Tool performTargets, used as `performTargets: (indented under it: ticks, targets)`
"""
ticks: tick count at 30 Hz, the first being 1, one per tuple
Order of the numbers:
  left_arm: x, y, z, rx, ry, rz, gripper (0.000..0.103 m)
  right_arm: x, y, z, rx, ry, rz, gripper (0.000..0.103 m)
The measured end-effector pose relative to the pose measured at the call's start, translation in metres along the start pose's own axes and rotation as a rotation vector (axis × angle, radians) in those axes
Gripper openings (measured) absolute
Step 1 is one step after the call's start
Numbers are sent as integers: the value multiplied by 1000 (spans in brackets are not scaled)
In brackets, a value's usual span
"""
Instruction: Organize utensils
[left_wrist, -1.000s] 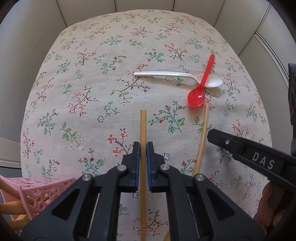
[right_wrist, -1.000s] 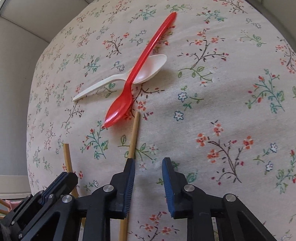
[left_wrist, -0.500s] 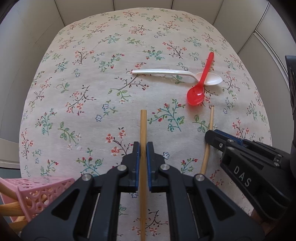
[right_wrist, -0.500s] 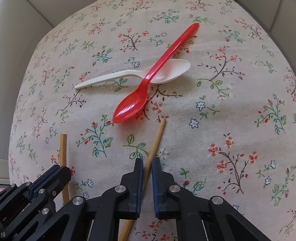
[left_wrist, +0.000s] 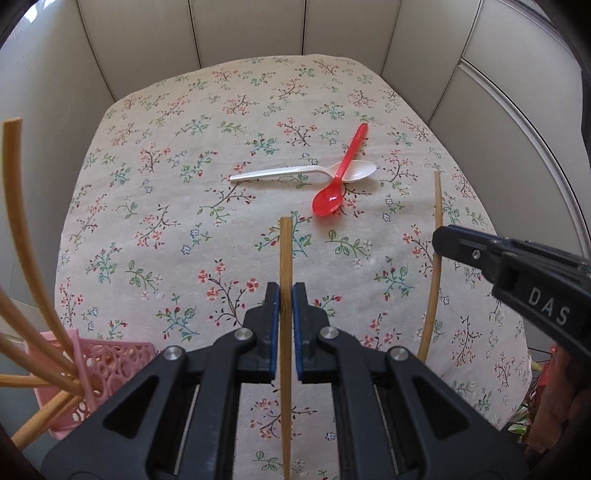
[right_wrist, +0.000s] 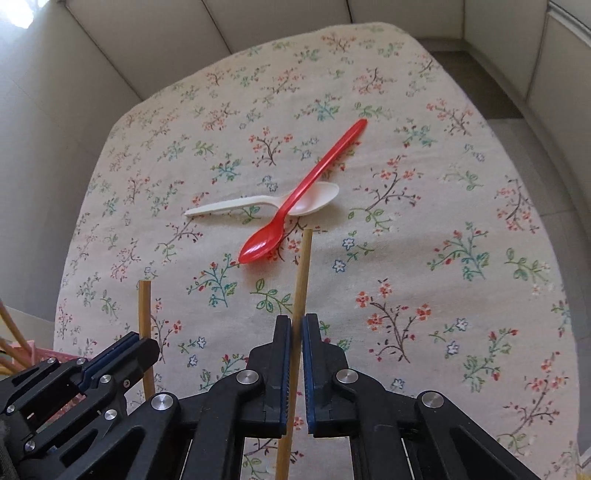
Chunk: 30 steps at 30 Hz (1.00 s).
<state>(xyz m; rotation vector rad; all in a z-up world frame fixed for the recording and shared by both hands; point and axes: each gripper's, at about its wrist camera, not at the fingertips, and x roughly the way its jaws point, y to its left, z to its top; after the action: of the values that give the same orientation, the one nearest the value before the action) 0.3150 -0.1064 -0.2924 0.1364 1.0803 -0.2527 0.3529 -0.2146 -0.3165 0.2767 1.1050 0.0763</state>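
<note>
While the left claw was clamped on one bamboo chopstick, the right claw, its jaws having just closed, pinched a second chopstick. Beyond their tips, a red spoon lay across a white spoon on the floral bench. At far left, a pink basket held more chopsticks.
</note>
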Motion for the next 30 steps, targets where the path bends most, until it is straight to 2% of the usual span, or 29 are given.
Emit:
performTargets:
  ticks: [17,19,22,24,25,26,30]
  targets:
    - [-92,-4,-25,40,-230,-35,8,-107,11,-33,-84,-235,92,0]
    - [-96,-1,-26,40,-230,-37,8,-108,9,-34,-86,-221,96,1]
    - [-94,5,-27,30,-215,-43,8,-90,0,-27,-52,-149,83,6]
    - [-92,7,-25,23,-214,-35,8,-67,-5,-19,-35,-83,47,28]
    - [-91,8,-24,15,-210,-38,8,-56,-6,-16,-31,-56,36,45]
    - [-90,10,-23,8,-206,-40,8,-43,-8,-11,-25,-34,30,48]
    - [-87,10,-20,-1,-199,-47,8,13,-15,3,22,61,-2,47]
